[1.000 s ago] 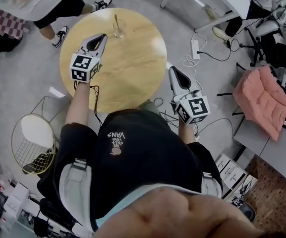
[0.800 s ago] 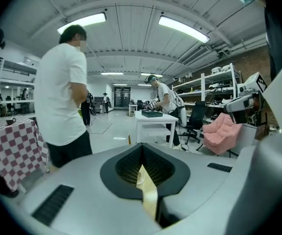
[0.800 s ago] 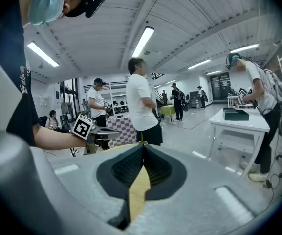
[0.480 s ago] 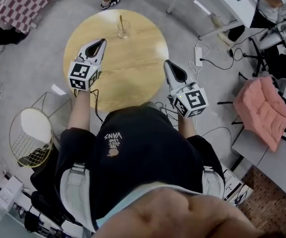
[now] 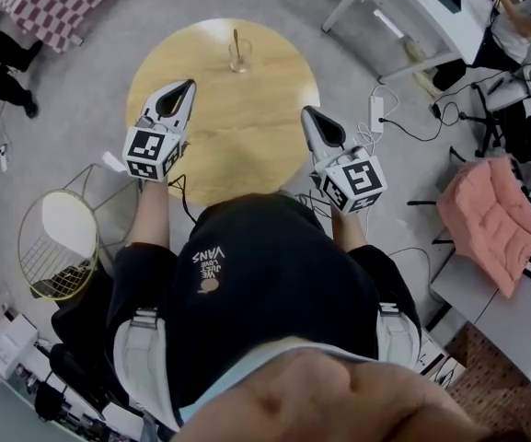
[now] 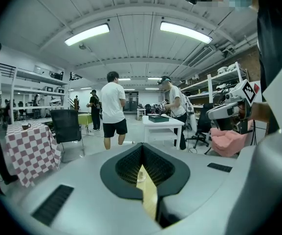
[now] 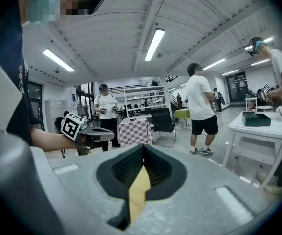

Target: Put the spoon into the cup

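Head view: spoon [image 5: 235,39] already stands in the glass cup [image 5: 238,59] at the round bench's [image 5: 247,141] 12 o'clock, while left gripper [image 5: 189,84] and right gripper [image 5: 305,111] hover at 9 and 3 o'clock, fingers together and empty, so the task looks complete and no further move seems needed.

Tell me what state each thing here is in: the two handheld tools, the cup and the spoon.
Left gripper: jaws shut, nothing between them.
Right gripper: jaws shut, nothing between them.
Cup: upright on the far side of the round table, apart from both grippers.
Spoon: standing in the cup, handle sticking up above the rim.
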Demonstrator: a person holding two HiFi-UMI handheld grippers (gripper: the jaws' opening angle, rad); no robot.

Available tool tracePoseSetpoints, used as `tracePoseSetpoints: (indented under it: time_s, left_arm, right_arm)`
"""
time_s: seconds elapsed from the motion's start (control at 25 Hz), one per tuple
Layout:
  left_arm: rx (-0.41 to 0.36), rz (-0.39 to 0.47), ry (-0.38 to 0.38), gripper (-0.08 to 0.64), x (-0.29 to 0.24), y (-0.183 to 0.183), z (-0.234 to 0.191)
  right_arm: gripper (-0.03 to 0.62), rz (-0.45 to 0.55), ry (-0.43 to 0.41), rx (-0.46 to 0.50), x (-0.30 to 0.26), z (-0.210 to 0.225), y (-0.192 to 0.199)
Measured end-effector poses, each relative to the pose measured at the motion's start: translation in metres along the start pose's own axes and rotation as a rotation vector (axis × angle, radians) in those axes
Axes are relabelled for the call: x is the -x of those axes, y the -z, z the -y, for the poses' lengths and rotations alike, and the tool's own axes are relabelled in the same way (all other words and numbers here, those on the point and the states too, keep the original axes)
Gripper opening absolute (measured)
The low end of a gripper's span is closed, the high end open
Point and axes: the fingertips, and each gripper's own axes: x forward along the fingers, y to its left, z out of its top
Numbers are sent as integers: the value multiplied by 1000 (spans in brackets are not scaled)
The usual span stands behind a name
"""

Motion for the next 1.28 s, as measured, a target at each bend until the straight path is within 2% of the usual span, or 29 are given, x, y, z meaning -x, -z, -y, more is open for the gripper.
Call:
tracePoseSetpoints:
  time_s: [0.72,1.28]
  left_arm:
    - [44,41,-87,11,51,-2,17]
    - [89,64,-127,11,75,0,28]
  right_arm:
    - [-2,-1,-107,35,-24,-18,-6]
    - [-2,-36,-151,54,-33,-28,1]
